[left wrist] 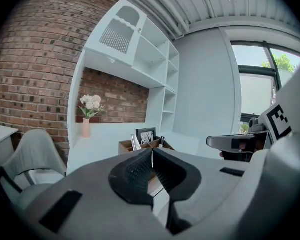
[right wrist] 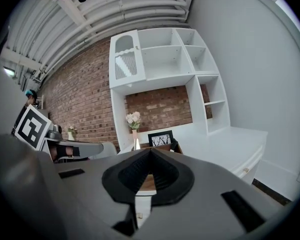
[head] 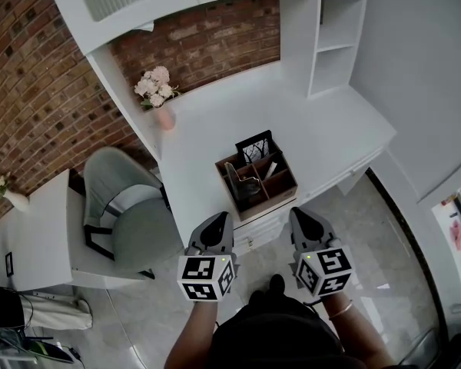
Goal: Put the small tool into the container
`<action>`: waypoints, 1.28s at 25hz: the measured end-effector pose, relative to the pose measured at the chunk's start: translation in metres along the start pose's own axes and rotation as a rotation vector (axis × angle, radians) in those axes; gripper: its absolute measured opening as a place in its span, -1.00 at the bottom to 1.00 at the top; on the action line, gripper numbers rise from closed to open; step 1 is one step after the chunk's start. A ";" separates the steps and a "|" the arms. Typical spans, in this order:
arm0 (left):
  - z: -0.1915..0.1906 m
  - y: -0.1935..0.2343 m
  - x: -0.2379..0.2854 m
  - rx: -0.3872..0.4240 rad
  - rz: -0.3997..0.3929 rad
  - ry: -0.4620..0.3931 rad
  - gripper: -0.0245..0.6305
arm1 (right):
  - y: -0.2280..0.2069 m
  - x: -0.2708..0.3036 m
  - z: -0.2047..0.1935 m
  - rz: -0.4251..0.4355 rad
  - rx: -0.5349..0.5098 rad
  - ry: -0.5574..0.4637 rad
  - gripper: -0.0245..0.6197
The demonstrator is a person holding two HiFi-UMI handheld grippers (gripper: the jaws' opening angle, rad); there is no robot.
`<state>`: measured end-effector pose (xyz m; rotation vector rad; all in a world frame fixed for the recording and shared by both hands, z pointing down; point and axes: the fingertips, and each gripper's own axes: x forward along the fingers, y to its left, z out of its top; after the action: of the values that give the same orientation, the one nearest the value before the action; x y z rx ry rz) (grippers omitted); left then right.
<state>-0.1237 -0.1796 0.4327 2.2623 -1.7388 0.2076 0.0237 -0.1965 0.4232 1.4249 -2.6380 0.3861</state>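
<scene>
A brown wooden container (head: 283, 188) with several compartments stands near the front edge of the white desk (head: 330, 129). Dark items and a thin light one rest in its compartments; I cannot tell which is the small tool. A black-framed picture (head: 255, 146) stands at its back. My left gripper (head: 222, 217) hangs just in front of the desk edge, left of the container, jaws shut and empty. My right gripper (head: 298, 212) hangs to the container's right, also shut and empty. The container (left wrist: 126, 145) shows beyond the shut left gripper (left wrist: 152, 155), and the container (right wrist: 166, 147) shows beyond the shut right gripper (right wrist: 150, 152).
A pink vase of flowers (head: 160, 102) stands at the desk's back left by the brick wall. White shelves (head: 334, 41) rise at the back right. A grey chair (head: 127, 206) sits left of the desk, with a low white table (head: 38, 229) and a small vase (head: 9, 192) beyond it.
</scene>
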 end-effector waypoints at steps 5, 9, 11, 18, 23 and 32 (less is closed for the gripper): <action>0.002 0.000 -0.006 0.004 -0.005 -0.007 -0.89 | 0.008 -0.004 0.005 0.013 -0.022 -0.014 -0.91; 0.002 0.001 -0.008 0.007 -0.010 -0.011 -0.89 | 0.013 -0.006 0.007 0.021 -0.036 -0.022 -0.91; 0.003 0.002 -0.009 0.008 -0.010 -0.014 -0.89 | 0.016 -0.006 0.005 0.027 -0.036 -0.008 -0.91; 0.005 0.007 -0.010 0.004 -0.016 -0.016 -0.89 | 0.022 -0.005 0.009 0.028 -0.039 -0.015 -0.91; 0.004 0.007 -0.007 0.002 -0.024 -0.014 -0.89 | 0.021 -0.004 0.010 0.025 -0.049 -0.026 -0.91; 0.003 0.007 -0.001 0.006 -0.034 -0.004 -0.89 | 0.018 -0.002 0.006 0.019 -0.035 -0.004 -0.91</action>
<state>-0.1311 -0.1818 0.4304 2.2963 -1.7022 0.2022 0.0098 -0.1868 0.4144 1.3930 -2.6497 0.3383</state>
